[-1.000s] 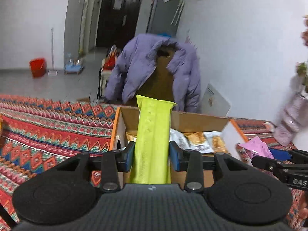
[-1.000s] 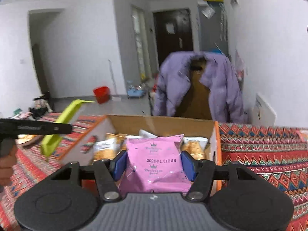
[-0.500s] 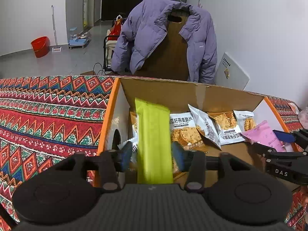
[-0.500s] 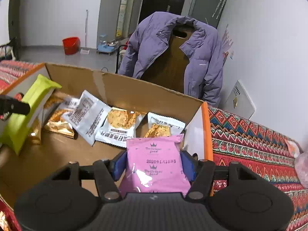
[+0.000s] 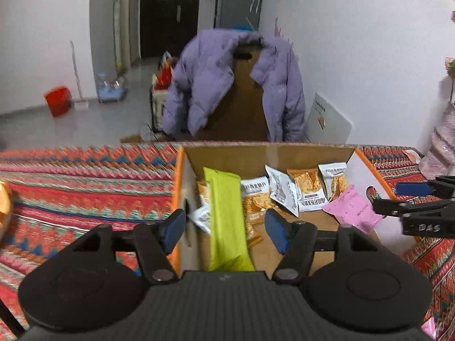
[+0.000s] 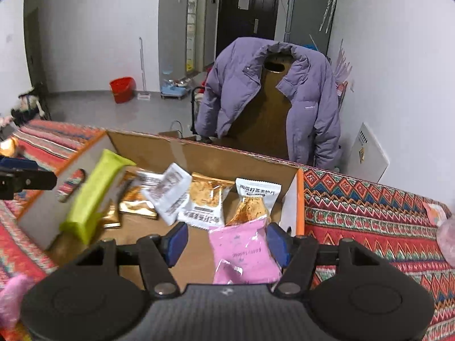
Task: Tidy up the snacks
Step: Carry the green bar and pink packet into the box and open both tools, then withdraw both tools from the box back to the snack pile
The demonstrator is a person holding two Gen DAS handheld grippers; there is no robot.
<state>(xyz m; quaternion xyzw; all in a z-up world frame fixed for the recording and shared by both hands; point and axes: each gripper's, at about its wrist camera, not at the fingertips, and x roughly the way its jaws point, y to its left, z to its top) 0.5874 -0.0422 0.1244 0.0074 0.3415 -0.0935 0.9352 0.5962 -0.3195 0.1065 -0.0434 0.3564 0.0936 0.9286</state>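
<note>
Two grippers over a cardboard box [image 5: 327, 153] of snacks, left gripper [image 5: 224, 227] jaws just opened wide, green packet [image 5: 227, 221] let go, now leaning inside the box's left wall; right gripper [image 6: 227, 241] jaws just spread too, pink packet [image 6: 244, 253] loose between them, its small print too blurred to read; "DAS" on the right gripper's side

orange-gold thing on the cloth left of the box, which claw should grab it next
Likely left. The left claw is at the box's left wall, nearest the orange-gold thing, its jaws just opened off the green packet. The right claw, jaws just opening around the pink packet, is at the box's far end.
</note>
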